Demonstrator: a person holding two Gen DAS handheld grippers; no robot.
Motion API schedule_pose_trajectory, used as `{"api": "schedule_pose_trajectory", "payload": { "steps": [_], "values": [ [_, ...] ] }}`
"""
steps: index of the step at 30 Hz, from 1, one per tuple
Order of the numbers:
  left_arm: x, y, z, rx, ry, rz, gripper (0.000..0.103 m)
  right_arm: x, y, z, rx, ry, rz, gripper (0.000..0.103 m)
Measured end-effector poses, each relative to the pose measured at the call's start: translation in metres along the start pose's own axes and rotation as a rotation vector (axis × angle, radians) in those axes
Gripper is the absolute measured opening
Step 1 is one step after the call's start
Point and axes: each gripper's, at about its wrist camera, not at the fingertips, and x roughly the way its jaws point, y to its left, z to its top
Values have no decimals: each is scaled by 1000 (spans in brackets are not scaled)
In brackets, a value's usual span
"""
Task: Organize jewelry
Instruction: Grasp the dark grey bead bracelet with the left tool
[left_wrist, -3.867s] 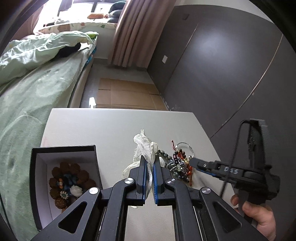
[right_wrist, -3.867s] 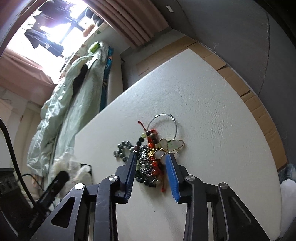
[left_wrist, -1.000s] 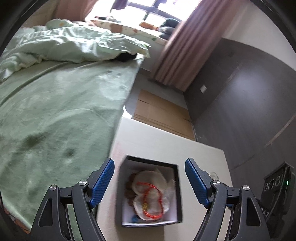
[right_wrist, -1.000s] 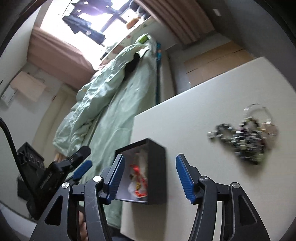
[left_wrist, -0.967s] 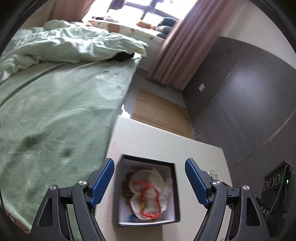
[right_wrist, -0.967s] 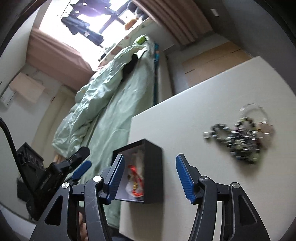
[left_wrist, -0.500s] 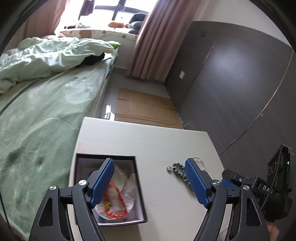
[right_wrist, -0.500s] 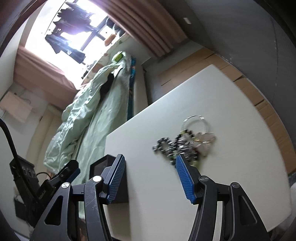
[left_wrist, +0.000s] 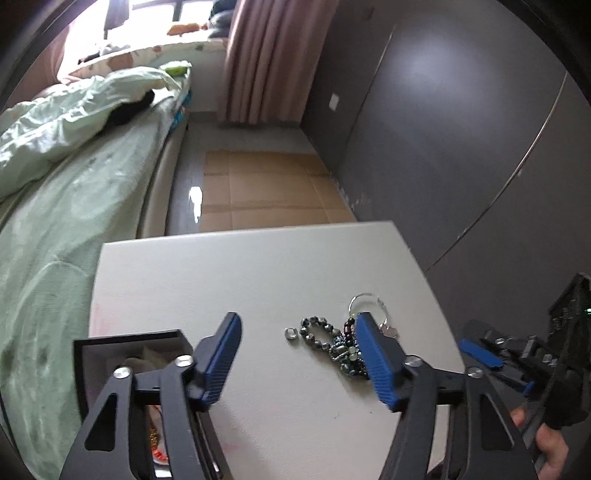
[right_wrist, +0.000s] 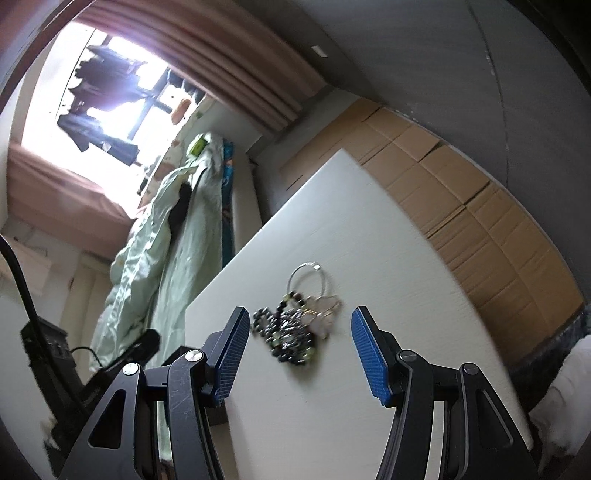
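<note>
A tangle of beaded bracelets with a silver hoop (left_wrist: 338, 341) lies on the white table (left_wrist: 229, 273), right of centre; it also shows in the right wrist view (right_wrist: 295, 326). A black jewelry box (left_wrist: 110, 350) stands at the table's left edge, holding a white pouch and a red bracelet, mostly hidden behind my left fingers. My left gripper (left_wrist: 299, 354) is open and empty above the table between box and pile. My right gripper (right_wrist: 299, 354) is open and empty just in front of the pile, and it shows at the far right of the left wrist view (left_wrist: 495, 365).
A bed with a green quilt (left_wrist: 55, 177) runs along the table's left side. Flattened cardboard (left_wrist: 266, 192) covers the floor beyond the table's far edge. A dark grey wall (left_wrist: 461, 129) stands to the right. The box corner (right_wrist: 218, 410) shows behind my right gripper's left finger.
Both grippers have swung right, away from the box toward the bead pile. The box has slid to the lower left of the left wrist view. Both grippers stay open.
</note>
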Motion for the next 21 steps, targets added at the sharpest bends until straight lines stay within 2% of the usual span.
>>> {"api": "schedule_pose_trajectory", "payload": {
  "steps": [8,13,21],
  "values": [
    [43,-11,4,36,110,17,38,-12,-23,9,63,-24,5,58],
    [65,-19,9,72,159,20,18,-12,-29,10,80,-23,13,58],
    [98,-29,8,192,249,68,18,-10,-30,10,76,-8,12,58]
  ]
}}
